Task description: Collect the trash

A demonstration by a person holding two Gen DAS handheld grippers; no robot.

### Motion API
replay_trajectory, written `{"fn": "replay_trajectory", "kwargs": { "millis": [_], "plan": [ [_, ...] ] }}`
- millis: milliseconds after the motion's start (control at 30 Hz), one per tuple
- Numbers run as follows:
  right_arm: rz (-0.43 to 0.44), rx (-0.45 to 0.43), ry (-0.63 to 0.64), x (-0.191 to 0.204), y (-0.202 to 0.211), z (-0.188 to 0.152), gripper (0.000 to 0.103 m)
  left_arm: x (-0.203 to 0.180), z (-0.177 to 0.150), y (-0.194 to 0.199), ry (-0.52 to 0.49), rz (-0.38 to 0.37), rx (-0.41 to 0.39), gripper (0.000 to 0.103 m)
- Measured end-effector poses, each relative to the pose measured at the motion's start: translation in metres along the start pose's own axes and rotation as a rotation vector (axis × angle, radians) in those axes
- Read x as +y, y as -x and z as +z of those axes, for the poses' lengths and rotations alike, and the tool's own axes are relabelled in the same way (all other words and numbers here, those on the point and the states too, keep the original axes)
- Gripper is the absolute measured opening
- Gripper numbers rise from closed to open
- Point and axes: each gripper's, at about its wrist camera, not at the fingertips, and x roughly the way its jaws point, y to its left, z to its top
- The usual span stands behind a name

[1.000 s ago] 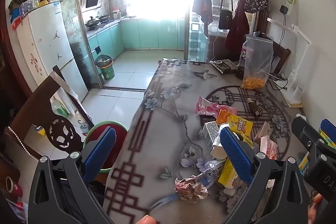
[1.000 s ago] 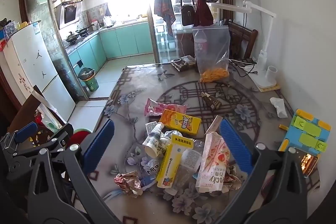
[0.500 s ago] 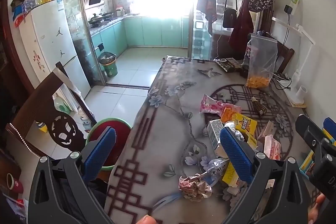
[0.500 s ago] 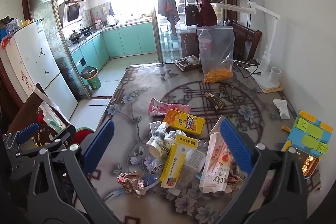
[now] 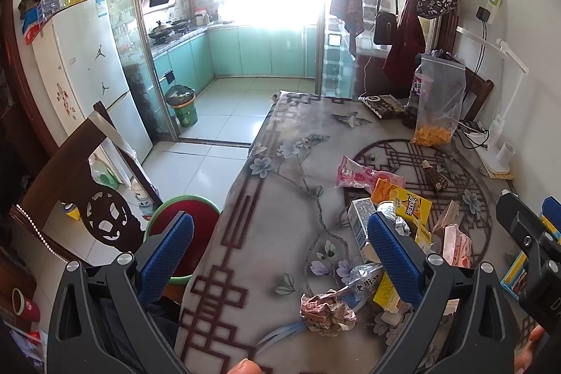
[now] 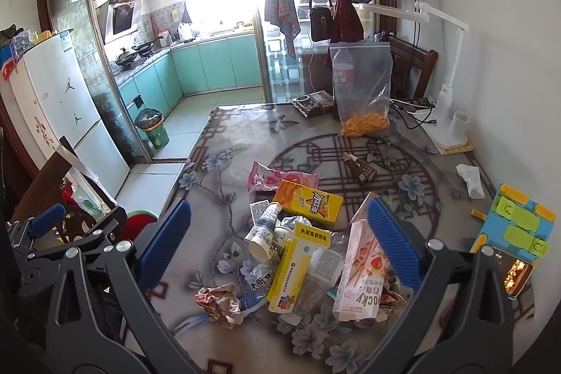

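Blue-padded, the left gripper (image 5: 280,251) has risen slightly over the last second, jaws spread and empty, so nothing is collected yet. Seen from it, the trash pile (image 5: 392,233) lies just right of the table's (image 5: 280,163) centre, with a crumpled wrapper (image 5: 328,307) nearest and a red bin (image 5: 186,216) on the floor left of the table.

From the right view, the right gripper (image 6: 278,251) likewise hangs released above the pile: yellow box (image 6: 308,200), Pocky carton (image 6: 361,276), flattened and creased.

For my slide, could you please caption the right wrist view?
Open right gripper poised above a trash pile on the floral table.
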Motion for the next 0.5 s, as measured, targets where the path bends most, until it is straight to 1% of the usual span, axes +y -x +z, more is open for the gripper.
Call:
{"fn": "replay_trajectory", "kwargs": {
  "millis": [267, 500],
  "plan": [
    [0.003, 0.011, -0.024, -0.0046, -0.0048, 0.0002, 0.100, -0.0024, -0.0012, -0.0027, -0.013, 0.011, 0.004, 0.095],
    [0.008, 0.010, -0.019, -0.0055, -0.0082, 0.0022, 0.100, -0.0015, 0.0004, -0.0068, -0.009, 0.023, 0.011, 0.095]
  ]
}}
